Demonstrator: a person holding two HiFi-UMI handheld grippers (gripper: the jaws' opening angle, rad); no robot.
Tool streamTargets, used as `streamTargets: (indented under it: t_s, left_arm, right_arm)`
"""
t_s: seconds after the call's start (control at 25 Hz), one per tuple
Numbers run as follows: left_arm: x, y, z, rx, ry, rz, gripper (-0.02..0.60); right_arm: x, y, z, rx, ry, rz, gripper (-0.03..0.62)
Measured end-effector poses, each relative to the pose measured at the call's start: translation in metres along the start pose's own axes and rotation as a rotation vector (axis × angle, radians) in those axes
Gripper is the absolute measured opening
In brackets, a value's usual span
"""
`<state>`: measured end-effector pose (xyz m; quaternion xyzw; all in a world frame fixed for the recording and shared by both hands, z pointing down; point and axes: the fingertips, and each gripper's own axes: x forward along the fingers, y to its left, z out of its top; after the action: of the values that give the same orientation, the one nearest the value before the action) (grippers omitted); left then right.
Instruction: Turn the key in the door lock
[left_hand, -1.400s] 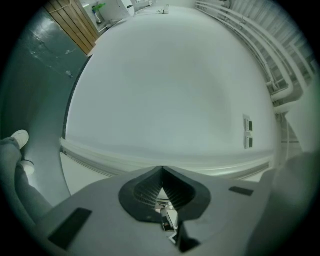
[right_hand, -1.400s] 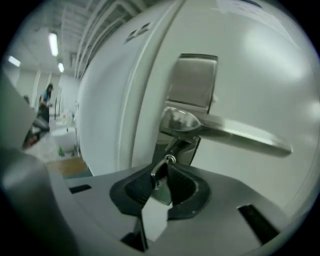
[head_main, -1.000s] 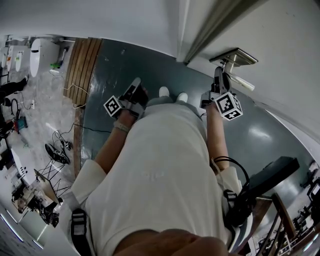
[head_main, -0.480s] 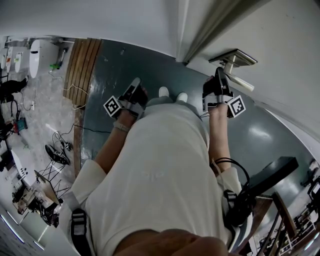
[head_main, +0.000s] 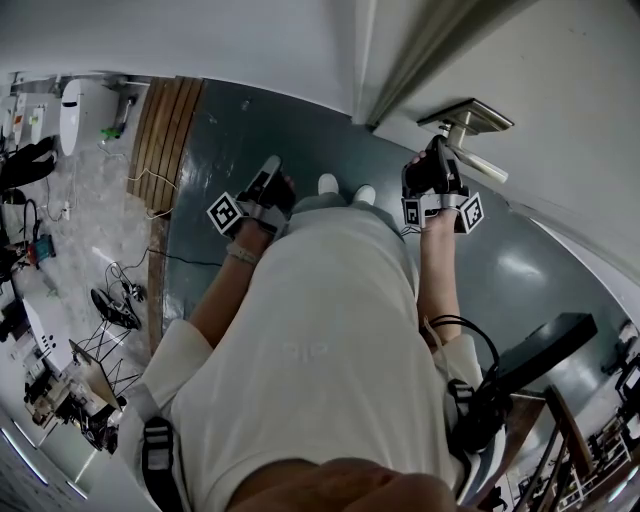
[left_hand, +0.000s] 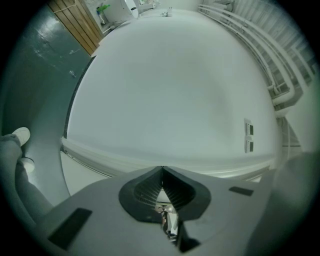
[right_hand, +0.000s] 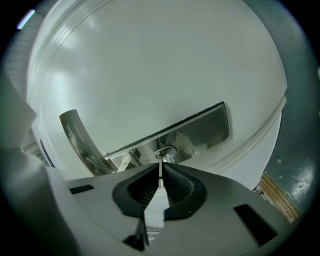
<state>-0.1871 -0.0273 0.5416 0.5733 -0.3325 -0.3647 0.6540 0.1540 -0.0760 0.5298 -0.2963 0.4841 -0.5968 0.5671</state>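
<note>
**The key is turning in the lock**

The right tongs pinch the thin key. The key sticks in the round lock on the white door, near the handle. A moment ago the tongs' marker cube faced up. Now it has rolled to the side, so the turn looks well under way. The left tongs are pressed together and hold nothing.

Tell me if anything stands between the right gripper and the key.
Nothing visible does. The right gripper is closed on the key, which sits in the lock cylinder. The door handle curves off to one side, clear of it.
</note>
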Motion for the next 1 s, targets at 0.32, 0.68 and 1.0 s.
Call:
streamTargets:
  t_s: [0.32, 0.68, 1.0]
  left_arm:
    - [0.0, 0.001, -0.001, -0.005, -0.003, 0.002, 0.008]
    - [-0.003, 0.005, 0.0, -0.014, -0.01, 0.004, 0.008]
    - [-0.002, 0.008, -0.002, -0.022, -0.006, 0.012, 0.008]
  right_arm:
    - [0.002, 0.001, -0.002, -0.141, 0.014, -0.082, 0.04]
    - [-0.033, 0.026, 0.001, -1.3, 0.22, -0.415, 0.11]
    - [-0.034, 0.011, -0.03, -2.417, 0.561, -0.585, 0.112]
